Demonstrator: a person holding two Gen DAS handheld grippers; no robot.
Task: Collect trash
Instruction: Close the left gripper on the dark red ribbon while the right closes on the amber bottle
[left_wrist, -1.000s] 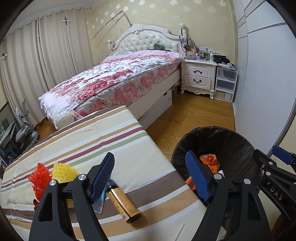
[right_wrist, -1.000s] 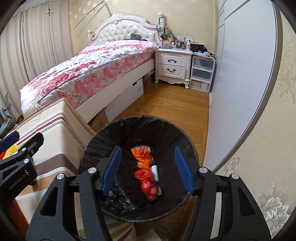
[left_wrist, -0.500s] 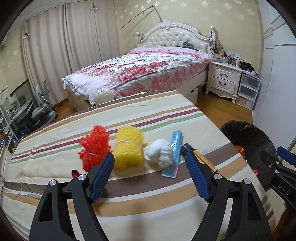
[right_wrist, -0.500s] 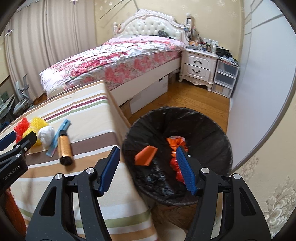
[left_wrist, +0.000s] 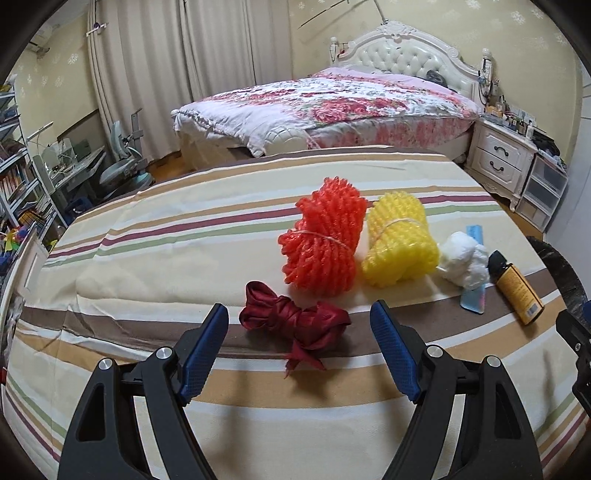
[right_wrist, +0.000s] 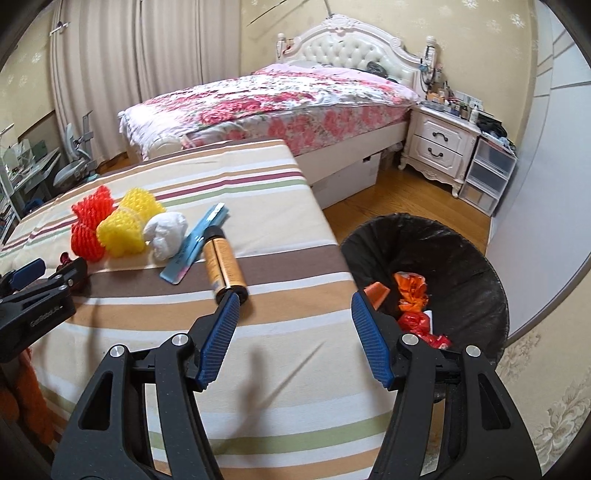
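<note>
Where the bin was — dark red ribbon (left_wrist: 295, 321) now.

A matt striped cloth (left_wrist: 155, 236) with soft creases covers the table; on it lie an orange foam net (left_wrist: 325, 240) and a yellow foam net (left_wrist: 400, 240), both ribbed and rough, each tied with thin string; a dark red ribbon (left_wrist: 295, 319) shows a satin sheen; a crumpled white tissue (left_wrist: 463, 264) looks soft and matt; a blue plastic comb (right_wrist: 195, 245) is smooth; an amber bottle (right_wrist: 223, 264) is glossy; a shiny, wrinkled black plastic liner fills the bin (right_wrist: 461, 258); the wood floor (right_wrist: 399, 199) gleams; the gripper fingers (left_wrist: 207, 347) carry ridged blue pads on matt black plastic.
</note>
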